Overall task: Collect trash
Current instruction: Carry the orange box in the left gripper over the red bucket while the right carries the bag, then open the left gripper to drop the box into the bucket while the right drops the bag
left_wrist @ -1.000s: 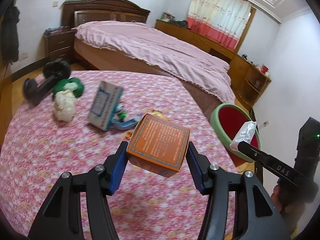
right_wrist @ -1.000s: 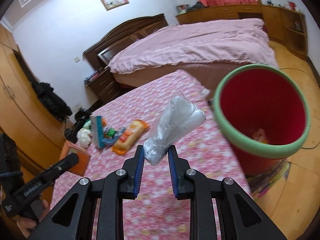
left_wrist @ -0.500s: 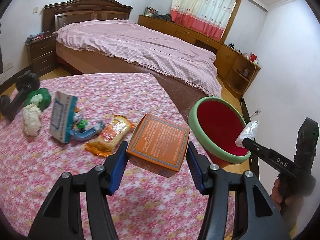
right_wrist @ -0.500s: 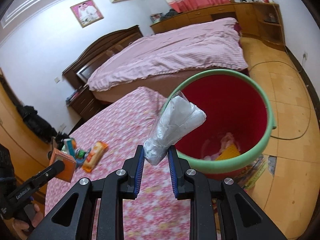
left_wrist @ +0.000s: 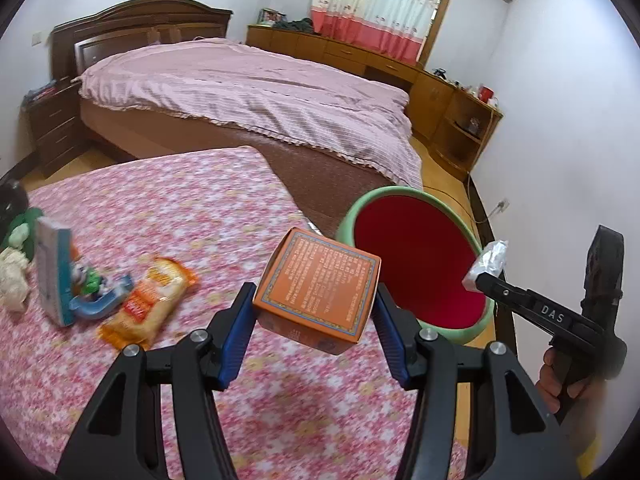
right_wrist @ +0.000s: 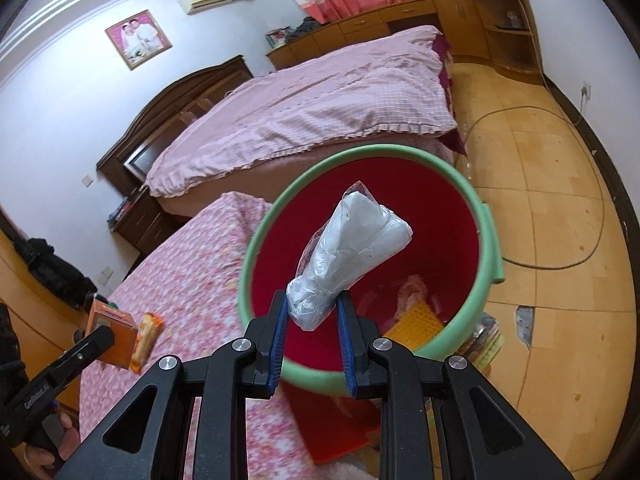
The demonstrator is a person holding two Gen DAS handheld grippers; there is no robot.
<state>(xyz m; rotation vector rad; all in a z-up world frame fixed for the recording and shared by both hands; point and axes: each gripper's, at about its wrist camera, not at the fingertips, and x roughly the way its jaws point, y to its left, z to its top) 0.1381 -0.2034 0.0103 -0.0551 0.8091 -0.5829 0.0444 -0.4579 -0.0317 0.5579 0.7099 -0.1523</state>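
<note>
My left gripper [left_wrist: 316, 332] is shut on an orange box [left_wrist: 318, 292] and holds it above the pink flowered table [left_wrist: 180, 220], near the table's right edge. My right gripper [right_wrist: 312, 332] is shut on a crumpled clear plastic bag [right_wrist: 352, 260] and holds it over the mouth of the red bin with a green rim [right_wrist: 486, 256]. The bin also shows in the left wrist view [left_wrist: 416, 264], on the floor beside the table. Some trash [right_wrist: 420, 312] lies in its bottom.
On the table lie an orange snack packet [left_wrist: 150, 304], a blue-and-white box [left_wrist: 52, 268], a small toy [left_wrist: 96, 288] and crumpled tissue [left_wrist: 12, 276]. A large bed [left_wrist: 248, 96] stands behind. A cable [right_wrist: 560, 184] runs over the wooden floor.
Both grippers have swung right toward the bin. The bag has moved from beside the bin to over its opening. The box has come closer to the bin.
</note>
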